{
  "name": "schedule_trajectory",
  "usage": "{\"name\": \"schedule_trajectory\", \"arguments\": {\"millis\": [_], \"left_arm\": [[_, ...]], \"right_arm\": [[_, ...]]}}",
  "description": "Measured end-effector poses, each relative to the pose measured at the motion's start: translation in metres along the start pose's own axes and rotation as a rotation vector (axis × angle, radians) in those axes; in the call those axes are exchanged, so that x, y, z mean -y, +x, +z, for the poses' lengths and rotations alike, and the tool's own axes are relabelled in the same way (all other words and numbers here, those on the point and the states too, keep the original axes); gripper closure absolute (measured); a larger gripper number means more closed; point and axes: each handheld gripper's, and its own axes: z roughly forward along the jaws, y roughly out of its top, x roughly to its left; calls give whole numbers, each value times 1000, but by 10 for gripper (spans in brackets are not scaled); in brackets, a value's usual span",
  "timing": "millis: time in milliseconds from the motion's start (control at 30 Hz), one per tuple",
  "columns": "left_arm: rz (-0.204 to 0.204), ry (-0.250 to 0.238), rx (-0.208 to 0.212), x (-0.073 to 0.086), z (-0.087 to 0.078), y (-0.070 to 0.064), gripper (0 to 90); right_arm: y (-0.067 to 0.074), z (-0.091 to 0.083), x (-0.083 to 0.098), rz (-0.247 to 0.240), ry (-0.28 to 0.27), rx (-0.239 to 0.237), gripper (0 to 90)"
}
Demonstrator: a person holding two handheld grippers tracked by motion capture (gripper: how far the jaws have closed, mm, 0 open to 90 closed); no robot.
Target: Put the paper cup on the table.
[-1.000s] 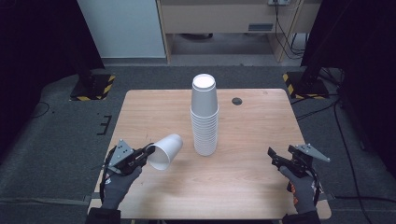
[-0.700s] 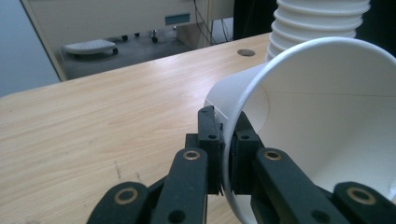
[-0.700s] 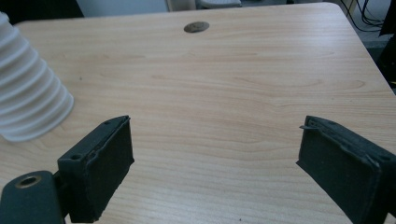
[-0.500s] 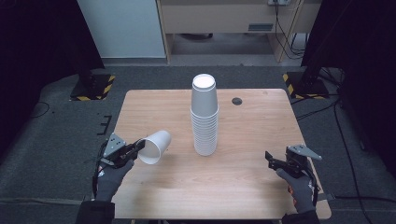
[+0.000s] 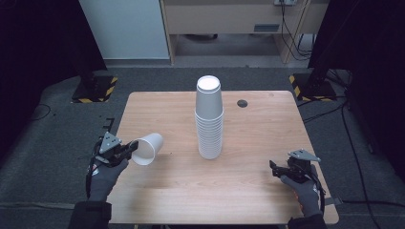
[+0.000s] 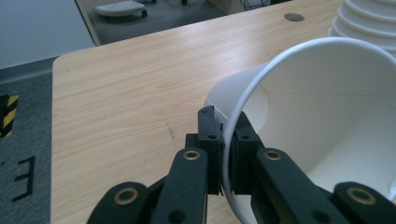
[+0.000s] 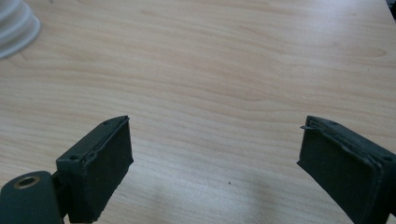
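A tall stack of white paper cups (image 5: 209, 119) stands upside down in the middle of the wooden table (image 5: 258, 200). My left gripper (image 5: 130, 149) holds a single white cup (image 5: 148, 148) on its side near the table's left edge, mouth toward the hand. In the left gripper view the jaws pinch the cup's rim (image 6: 229, 154), one pad inside and one outside, and the stack (image 6: 369, 21) shows at the top right. My right gripper (image 5: 276, 169) hovers low over the table's right front, jaws wide apart with bare wood between them (image 7: 215, 158).
A small dark round hole (image 5: 242, 103) sits in the table behind and right of the stack. Black stands with yellow-striped bases (image 5: 95, 89) flank the table on the grey floor. A bottom edge of the stack (image 7: 16, 28) shows at the top left of the right gripper view.
My left gripper has carried the single cup leftward, away from the stack and toward the table's left edge. The right gripper has stayed about where it was.
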Motion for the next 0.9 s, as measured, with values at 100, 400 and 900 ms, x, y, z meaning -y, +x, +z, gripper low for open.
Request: {"name": "schedule_trajectory", "arguments": {"millis": [100, 400, 900], "left_arm": [[8, 32, -15, -3, -1, 3, 856], [10, 130, -45, -10, -1, 13, 856], [6, 300, -43, -13, 2, 22, 857]], "right_arm": [[-3, 3, 4, -17, 28, 11, 96], [-4, 12, 13, -63, 100, 27, 83], [-5, 17, 18, -11, 115, 3, 61]]}}
